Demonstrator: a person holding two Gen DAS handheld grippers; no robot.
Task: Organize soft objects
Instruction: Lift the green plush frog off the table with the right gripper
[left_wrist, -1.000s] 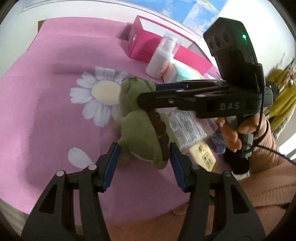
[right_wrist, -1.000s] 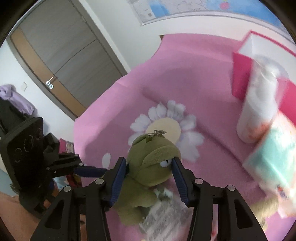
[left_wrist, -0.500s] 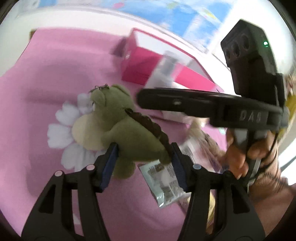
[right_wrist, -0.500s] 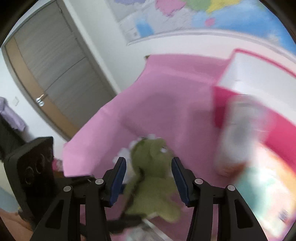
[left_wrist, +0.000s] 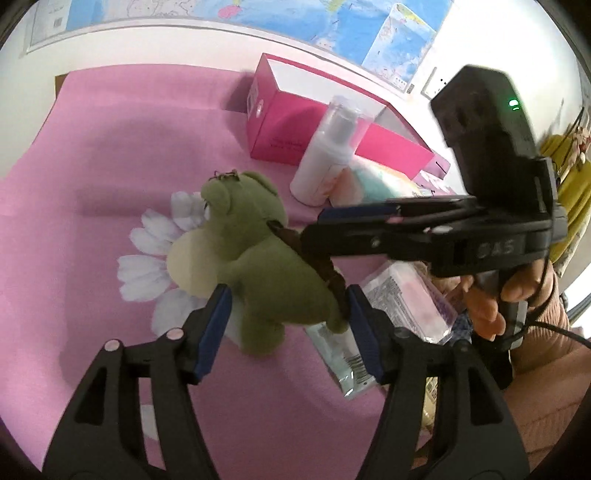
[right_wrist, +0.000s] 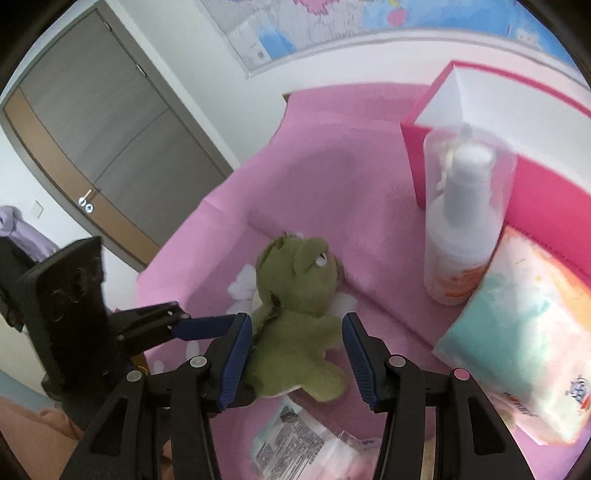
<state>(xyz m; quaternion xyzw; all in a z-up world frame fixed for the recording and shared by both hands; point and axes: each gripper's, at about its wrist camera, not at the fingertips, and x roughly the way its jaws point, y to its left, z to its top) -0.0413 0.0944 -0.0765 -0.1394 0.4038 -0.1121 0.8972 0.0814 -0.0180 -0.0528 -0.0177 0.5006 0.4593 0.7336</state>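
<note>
I have the green plush dinosaur (left_wrist: 266, 266) lying on the pink cloth (left_wrist: 110, 147), partly over the printed daisy (left_wrist: 155, 254), and both my tools are set around it. My left gripper (left_wrist: 288, 306) is spread wide, its blue pads (left_wrist: 216, 317) flanking the toy's lower body; whether they touch it I cannot tell. My right gripper (right_wrist: 295, 343) comes in from the other side, also spread apart, with the toy's body between its pads (right_wrist: 236, 350), the left one close against its flank. From the left view that right tool (left_wrist: 424, 236) reaches across above the toy's spiny brown back.

I judge that I frame it from two sides because a limp toy sags and rolls away from a one-sided pinch. Beyond it stand a white pump bottle (right_wrist: 465, 221) and a pink box (left_wrist: 295, 125), open at the top, which is likely where soft things go. A soft tissue pack (right_wrist: 517, 350) leans beside the bottle, and clear sachets (left_wrist: 402, 295) lie near my right hand, so I need to close on the toy alone.
</note>
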